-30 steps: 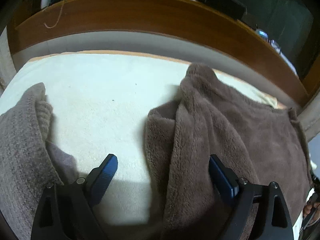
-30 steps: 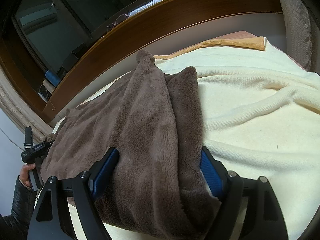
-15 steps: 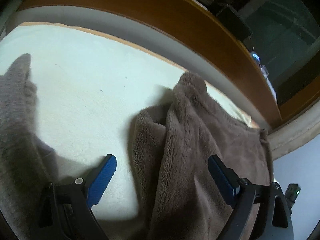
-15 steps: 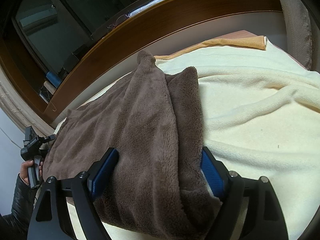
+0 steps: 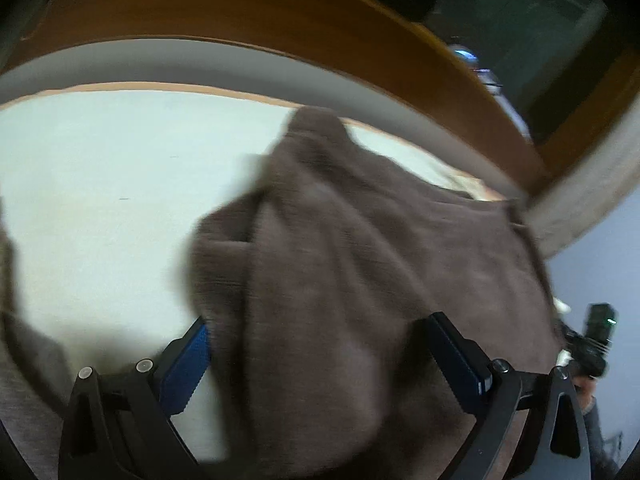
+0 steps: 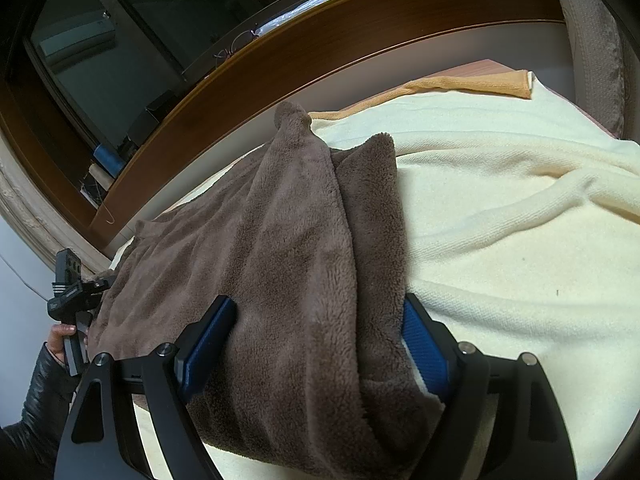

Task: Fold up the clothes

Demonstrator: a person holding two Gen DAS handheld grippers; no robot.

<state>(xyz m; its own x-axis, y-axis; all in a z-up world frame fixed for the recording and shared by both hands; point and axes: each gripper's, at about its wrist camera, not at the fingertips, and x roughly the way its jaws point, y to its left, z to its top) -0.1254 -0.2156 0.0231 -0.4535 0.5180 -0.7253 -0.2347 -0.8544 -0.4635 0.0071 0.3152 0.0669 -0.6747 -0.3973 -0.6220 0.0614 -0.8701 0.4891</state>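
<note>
On my left wrist view the picture is smeared with motion, but I can make out the brown fleece garment point(image 5: 360, 264) lying in a folded heap on the cream blanket point(image 5: 100, 184) that covers the bed. My left gripper point(image 5: 320, 360) stands wide — its jaws have just been opening further — and the fleece bulges up between the two blue pads without either pad pressing on it, so I count nothing as held there. A grey knitted cloth point(image 5: 20, 392) sits at the left edge of that view.

My right gripper point(image 6: 316, 344) is also well spread, straddling the near end of the same garment point(image 6: 280, 240); the fleece fills the gap and brushes the pads (I cannot tell whether they squeeze it). The garment runs away from me toward the wooden bed frame point(image 6: 360, 36), one folded flap lying over another. An orange cloth point(image 6: 472, 84) peeks out from under the blanket's far edge. At the left of the right wrist view a hand point(image 6: 64, 332) in a dark sleeve grips the other tool's handle.
</note>
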